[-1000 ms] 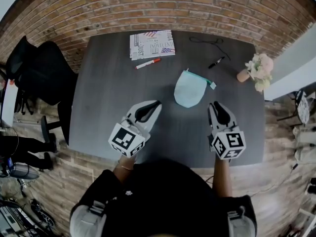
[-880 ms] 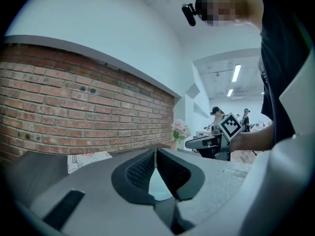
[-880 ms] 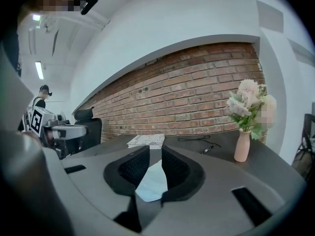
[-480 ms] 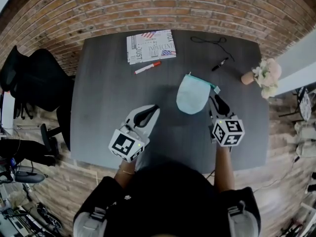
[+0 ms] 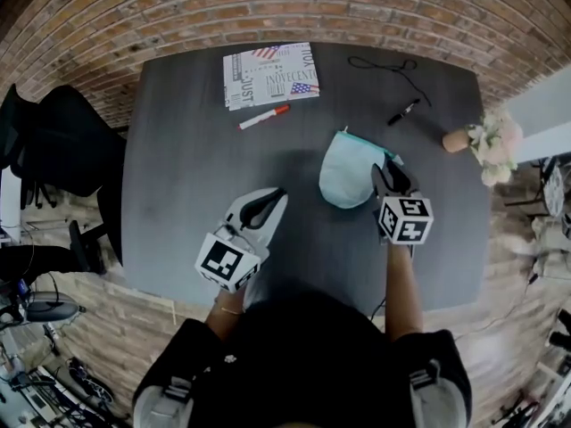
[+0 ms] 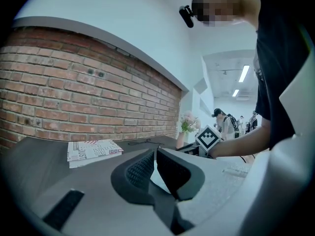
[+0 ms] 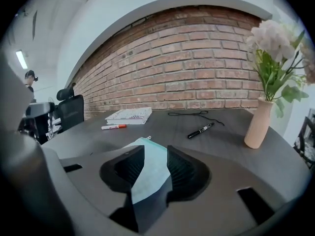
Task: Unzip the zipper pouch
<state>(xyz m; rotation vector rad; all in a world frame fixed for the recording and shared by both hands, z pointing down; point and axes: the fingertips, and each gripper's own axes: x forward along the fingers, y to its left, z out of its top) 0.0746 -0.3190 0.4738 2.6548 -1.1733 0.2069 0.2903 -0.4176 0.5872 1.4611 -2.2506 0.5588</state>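
A pale teal zipper pouch (image 5: pixel 343 172) lies flat on the dark table (image 5: pixel 187 185), its zipper edge toward the far right. My right gripper (image 5: pixel 389 178) sits at the pouch's right edge with its jaws opening. In the right gripper view the pouch (image 7: pixel 147 173) shows in the gap of the right gripper (image 7: pixel 155 149), and the pads stand clear of it. My left gripper (image 5: pixel 273 196) hovers left of the pouch, a short gap away, shut and empty. The left gripper (image 6: pixel 155 154) has its pads together in its own view.
A printed booklet (image 5: pixel 270 75) and a red marker (image 5: pixel 264 116) lie at the far left of the table. A black pen (image 5: pixel 402 112) and a black cord (image 5: pixel 384 63) lie far right. A vase of flowers (image 5: pixel 482 139) stands at the right edge. An office chair (image 5: pixel 53 141) is left of the table.
My right gripper has moved forward to the pouch's right edge and its jaws have widened. The left gripper has stayed almost in place, still shut.
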